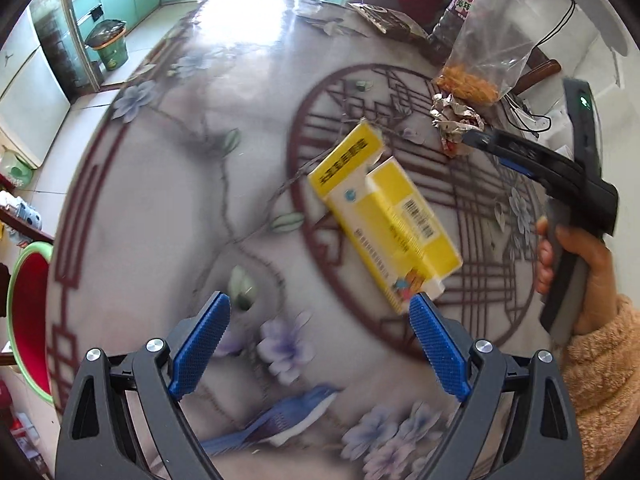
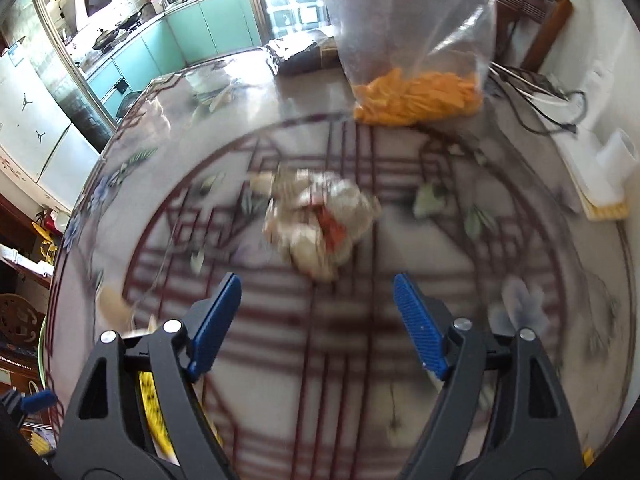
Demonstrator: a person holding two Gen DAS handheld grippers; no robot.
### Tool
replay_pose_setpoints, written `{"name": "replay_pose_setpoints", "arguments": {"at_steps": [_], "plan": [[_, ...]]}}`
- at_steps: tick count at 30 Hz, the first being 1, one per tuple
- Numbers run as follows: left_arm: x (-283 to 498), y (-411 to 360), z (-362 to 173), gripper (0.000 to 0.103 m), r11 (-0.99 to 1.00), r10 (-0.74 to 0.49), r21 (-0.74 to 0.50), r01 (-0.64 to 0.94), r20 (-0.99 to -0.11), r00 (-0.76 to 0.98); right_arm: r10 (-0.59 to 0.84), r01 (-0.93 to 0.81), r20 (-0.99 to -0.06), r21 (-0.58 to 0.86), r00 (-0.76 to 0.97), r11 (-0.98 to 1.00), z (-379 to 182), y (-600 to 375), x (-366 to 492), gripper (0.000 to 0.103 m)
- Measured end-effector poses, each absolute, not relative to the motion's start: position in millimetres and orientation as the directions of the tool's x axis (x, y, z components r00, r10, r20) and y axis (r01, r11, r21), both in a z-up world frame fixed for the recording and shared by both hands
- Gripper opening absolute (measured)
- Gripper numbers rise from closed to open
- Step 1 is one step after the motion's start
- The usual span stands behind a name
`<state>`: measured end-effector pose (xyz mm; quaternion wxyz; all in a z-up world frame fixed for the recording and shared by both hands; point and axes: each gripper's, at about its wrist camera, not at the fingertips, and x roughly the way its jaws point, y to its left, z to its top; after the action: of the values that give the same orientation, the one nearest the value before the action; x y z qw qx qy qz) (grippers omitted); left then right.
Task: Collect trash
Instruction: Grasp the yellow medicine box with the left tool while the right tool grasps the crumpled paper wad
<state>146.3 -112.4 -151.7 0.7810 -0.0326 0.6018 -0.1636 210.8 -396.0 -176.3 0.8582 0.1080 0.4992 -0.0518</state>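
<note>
**Both grippers spread over table, trash not gripped**

Left gripper [image 1: 320,312] is seen spread wide above the patterned table [image 1: 168,208], nothing pinched between its blue pads [image 1: 200,344]. One corner of the yellow box [image 1: 384,216] is seen just at the tip of the right-side pad; contact cannot be told. That box is lying flat near the table's middle, flap end open, barcode up. Beyond it, the crumpled wrapper [image 1: 456,120] is placed beside a clear plastic bag [image 1: 484,40] with orange pieces at its bottom. Right gripper [image 1: 480,140] is shown in the left view with its tip near the wrapper, held by a hand [image 1: 576,272] in a fuzzy tan sleeve [image 1: 604,384].

From the right wrist, the right gripper [image 2: 318,292] is seen spread, jaws empty. The crumpled wrapper [image 2: 320,220] is lying on the table [image 2: 280,380] just ahead of the fingertips, blurred, not touched. The plastic bag [image 2: 412,40] is standing farther back. A green bin [image 1: 108,44] is seen on the floor past the table's far edge.
</note>
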Motion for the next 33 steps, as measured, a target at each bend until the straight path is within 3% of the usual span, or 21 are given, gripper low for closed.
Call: {"name": "replay_pose_setpoints", "arguments": {"at_steps": [4,7,10,17,22,26,31,32,33], "plan": [[162.4,-139.5,-155.8,0.087,0.941,-0.29,-0.238,0.239,-0.933,0.214,0.031,0.185,-0.872,0.138,0.489,0.973,-191.3,-398.6,235.7,0.076],[173.1,-160.5,-161.5,0.087,0.938,-0.294,-0.239,0.249,-0.933,0.21,0.063,0.168,-0.873,0.164,0.484,0.972,-202.8,-401.3,244.1,0.049],[182.2,-178.2,-170.8,0.087,0.937,-0.3,-0.249,0.245,-0.934,0.196,0.074,0.168,-0.852,0.186,0.519,0.968,-200.0,-405.1,237.8,0.039],[196.4,-207.4,-190.9,0.086,0.942,-0.278,-0.228,0.245,-0.941,0.191,0.066,0.178,-0.826,0.198,0.56,0.964,-183.5,-413.7,211.1,0.039],[198.3,-211.8,-191.9,0.066,0.936,-0.282,-0.224,0.271,-0.939,0.198,0.037,0.177,-0.824,0.166,0.566,0.97,-176.2,-411.3,198.3,0.039],[196.5,-212.6,-183.0,0.041,0.92,-0.3,-0.224,0.32,-0.93,0.212,0.037,0.176,-0.819,0.167,0.573,0.97,-168.5,-405.7,185.4,0.039],[192.2,-206.2,-173.2,0.022,0.911,-0.32,-0.236,0.338,-0.922,0.22,0.042,0.16,-0.813,0.164,0.581,0.973,-159.6,-392.2,174.1,0.039],[190.8,-204.6,-171.5,0.002,0.904,-0.34,-0.256,0.344,-0.916,0.212,0.045,0.157,-0.811,0.167,0.583,0.973,-157.2,-388.9,170.9,0.039],[188.6,-203.9,-170.0,0.0,0.901,-0.339,-0.254,0.352,-0.919,0.203,0.047,0.156,-0.811,0.168,0.584,0.973,-156.0,-387.2,168.4,0.039]]}}
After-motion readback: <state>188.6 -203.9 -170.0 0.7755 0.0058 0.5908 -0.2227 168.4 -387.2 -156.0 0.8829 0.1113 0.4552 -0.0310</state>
